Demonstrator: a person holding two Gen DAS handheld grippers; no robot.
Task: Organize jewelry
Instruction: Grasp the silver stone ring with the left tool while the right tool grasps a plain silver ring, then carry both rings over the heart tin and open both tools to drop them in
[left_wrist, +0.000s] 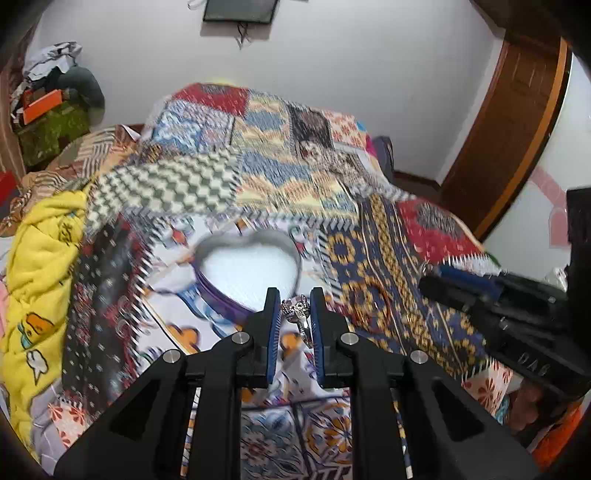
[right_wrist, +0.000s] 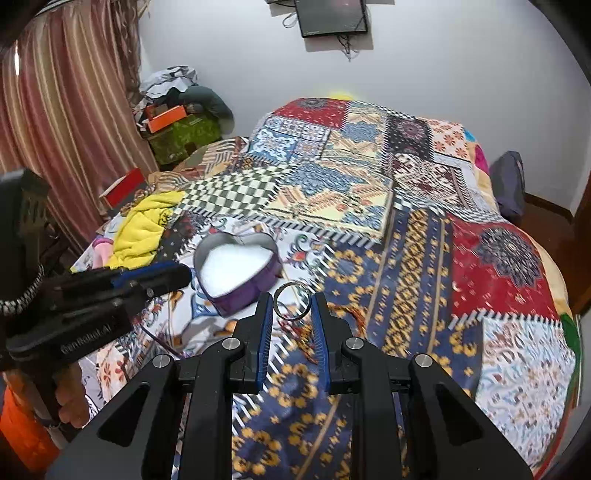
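The left gripper (left_wrist: 294, 304) is closed on a silver ring with a big stone (left_wrist: 295, 309); the stone part sits between the blue pads near the tips and the band goes down betw. the fingers. The right gripper (right_wrist: 291, 304) is clamped on a plain silver ring (right_wrist: 291, 302), which stands upright and touches both pads at the tips. Both grippers are above a bed w/ a patchwork quilt (right_wrist: 406, 236) of many colours. On the quilt lies a heart-shaped box (right_wrist: 236, 267), open, w/ purple wall and white inside; in the left wrist view it is just ahead of the left gripper's tips, a bit to the left, and blurred. In the right wrist view the box is ahead-left of the plain ring, and the left gripper comes in from the left side, its tip near the box rim. A yellow blanket (left_wrist: 40, 258) lies at the left edge of the bed. On the wall behind hangs a dark screen (right_wrist: 334, 16).
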